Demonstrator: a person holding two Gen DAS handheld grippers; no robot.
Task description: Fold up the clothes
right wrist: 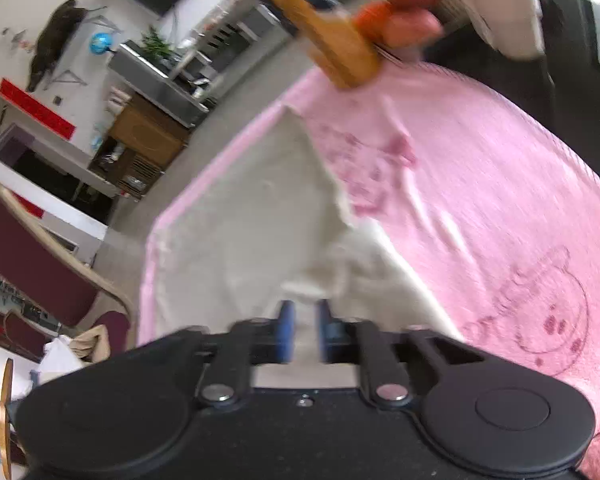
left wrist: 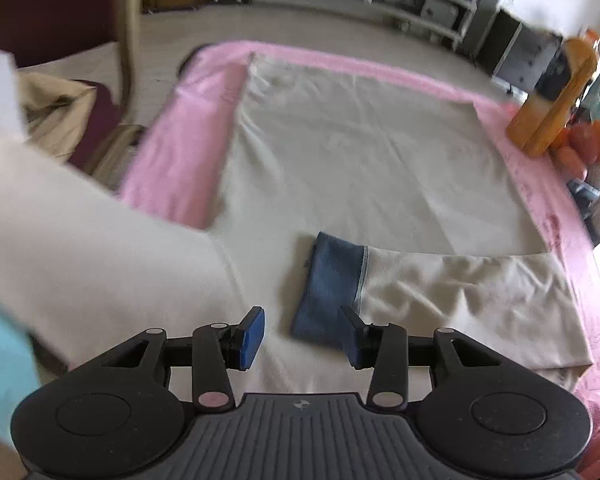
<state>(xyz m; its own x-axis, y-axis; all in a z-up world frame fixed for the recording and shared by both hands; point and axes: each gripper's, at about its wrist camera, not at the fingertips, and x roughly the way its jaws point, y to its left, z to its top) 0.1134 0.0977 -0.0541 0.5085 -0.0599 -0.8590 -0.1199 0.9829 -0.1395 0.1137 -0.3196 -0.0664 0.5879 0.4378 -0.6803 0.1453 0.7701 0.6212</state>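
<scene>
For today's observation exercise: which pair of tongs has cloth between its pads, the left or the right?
The right tongs: the cream garment bunches between their blue pads. The left tongs stand open over it, gripping nothing.

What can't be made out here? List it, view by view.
- Left wrist view: the white shirt near edge is hidden by the left tool housing; its left part is blurred.
- Right wrist view: whether the right tool pinches the cloth is smeared by motion blur.
- Both views: the orange bottle label is blurred and unreadable.
</scene>
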